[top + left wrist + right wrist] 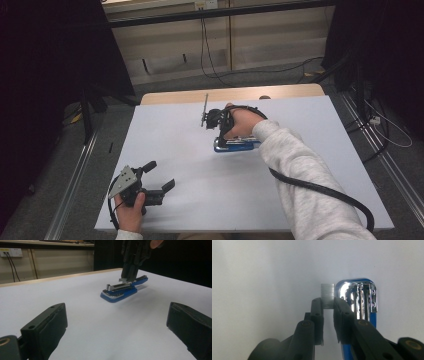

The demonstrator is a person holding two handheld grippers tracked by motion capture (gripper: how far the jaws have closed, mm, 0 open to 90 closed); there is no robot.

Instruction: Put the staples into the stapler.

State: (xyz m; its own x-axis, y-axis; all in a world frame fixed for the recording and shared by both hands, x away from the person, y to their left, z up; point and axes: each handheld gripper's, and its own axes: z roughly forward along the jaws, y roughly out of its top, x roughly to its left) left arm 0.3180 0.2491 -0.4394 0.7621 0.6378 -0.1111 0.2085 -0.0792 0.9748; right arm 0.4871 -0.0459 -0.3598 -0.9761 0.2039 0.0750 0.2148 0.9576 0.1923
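We take the step in hand to be loading staples into the blue stapler (119, 290), which lies open on the white worktop (175, 150) near its middle, chrome magazine channel facing up. Right hand-held gripper (328, 305) comes straight down over it, jaws pinched on a strip of staples (327, 295). The strip sits just beside the channel, to its left in the right gripper view, not over it yet.

To do it well, in our judgement:
- shift the strip sideways until it lines up with the channel
- keep it parallel to the rails, legs down
- lower gently, let go only once it is seated

Risk: the strip is thin and could snap or tilt if squeezed hard.

Left hand-held gripper (157, 180) waits near the worktop's front left, jaws spread wide and holding nothing, well apart from the stapler. It could steady the base if the stapler slides.
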